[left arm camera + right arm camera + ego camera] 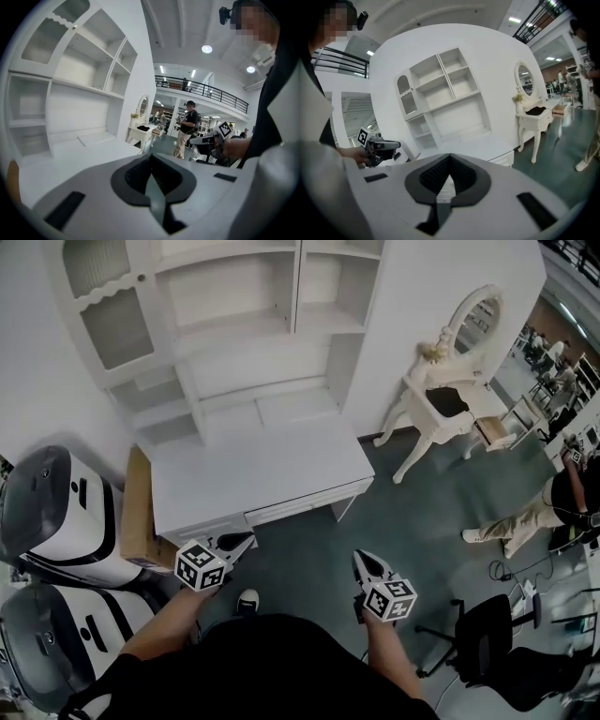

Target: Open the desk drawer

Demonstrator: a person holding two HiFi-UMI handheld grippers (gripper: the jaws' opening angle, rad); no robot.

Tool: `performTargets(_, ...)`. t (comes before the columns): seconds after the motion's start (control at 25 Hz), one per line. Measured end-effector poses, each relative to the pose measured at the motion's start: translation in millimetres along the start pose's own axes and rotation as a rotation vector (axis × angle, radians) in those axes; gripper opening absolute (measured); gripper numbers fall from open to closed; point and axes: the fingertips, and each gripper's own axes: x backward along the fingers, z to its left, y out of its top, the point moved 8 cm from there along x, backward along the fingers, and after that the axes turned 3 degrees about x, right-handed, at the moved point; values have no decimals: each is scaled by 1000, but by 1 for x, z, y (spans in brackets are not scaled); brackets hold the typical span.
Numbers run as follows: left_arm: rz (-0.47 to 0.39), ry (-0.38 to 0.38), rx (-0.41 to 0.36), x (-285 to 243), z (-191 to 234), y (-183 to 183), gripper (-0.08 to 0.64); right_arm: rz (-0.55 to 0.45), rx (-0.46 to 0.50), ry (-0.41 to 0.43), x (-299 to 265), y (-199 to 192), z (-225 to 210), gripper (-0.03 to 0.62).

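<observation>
Stands before a white table [253, 465] with a white shelf hutch [234, 343] on its back half. Holds the left tongs [242, 542] closed with nothing between them, tips low and near the table's front left corner, not touching it. Holds the right tongs [361, 561] closed and empty as well, over the grey-green floor [309, 563] in front of the table, well apart from the left pair and clear of all furniture. Finds the drawer [292, 506] set in the table's near edge, shut, touched by neither pair of tongs.

Beside the table's left end, a brown cardboard sheet [138, 507] on edge; further left, two white-and-grey machines [56, 512]. To the right, against the same white wall, a small white vanity [441, 418] on curved legs with an oval mirror [473, 320] above it. At lower right, a black office chair [487, 624] on the floor. Further right, another person [525, 517], partly cut off by the frame edge.
</observation>
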Motion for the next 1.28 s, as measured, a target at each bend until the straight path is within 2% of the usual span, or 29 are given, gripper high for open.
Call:
performTargets(0.2,-9,-59,-61,-14,31,25,9,-1,-6,-58,-15,11,6,2)
performTargets(0.72,13,-162,-59,-4,122,40,9,-9,-11,-137,-84,36,54,2)
performTargets(1.04,20,-231,-74,-1,153,45,9,-14,-40,-224,-102,33,71,2)
performTargets(1.28,23,-245,-57,2,171,40,9,9,-57,-284,-105,23,76,2)
